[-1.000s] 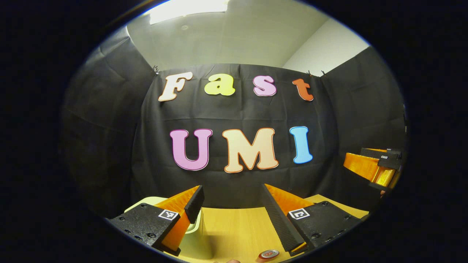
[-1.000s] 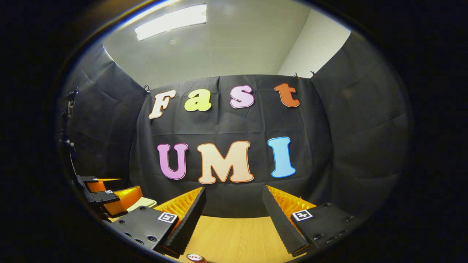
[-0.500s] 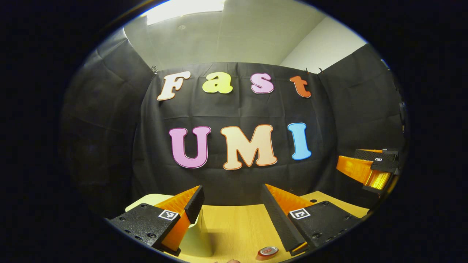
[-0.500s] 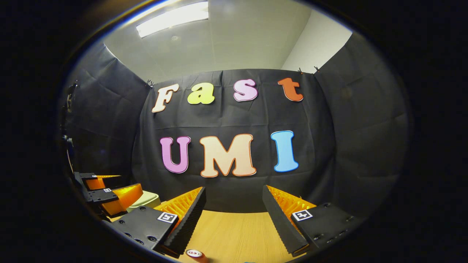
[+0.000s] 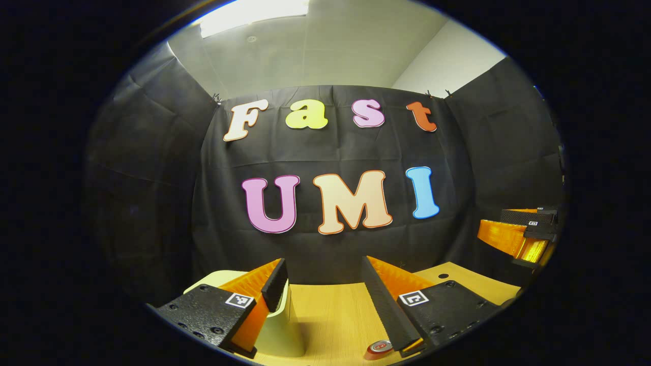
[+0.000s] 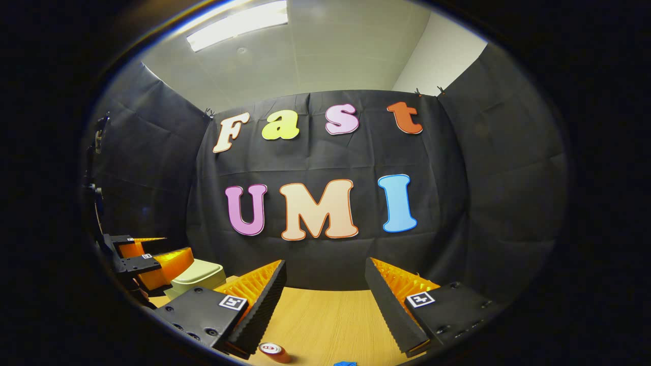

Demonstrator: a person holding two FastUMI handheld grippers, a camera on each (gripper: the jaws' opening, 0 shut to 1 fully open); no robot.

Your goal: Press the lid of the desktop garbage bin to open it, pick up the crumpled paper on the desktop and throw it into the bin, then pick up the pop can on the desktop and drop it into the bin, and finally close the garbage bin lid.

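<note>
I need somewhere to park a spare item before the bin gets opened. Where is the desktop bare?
Bare wood lies between the right gripper's open fingers, from the pop can back to the cloth wall. It is crowded where the left gripper hangs over the garbage bin, with the can beside its finger.

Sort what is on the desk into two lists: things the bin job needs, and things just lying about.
For the job:
- garbage bin, lid down
- pop can, standing upright
- left hand-held gripper, open
- right hand-held gripper, open

Lying about:
- small blue thing at the near edge of the desk; too little shows to name it
</note>
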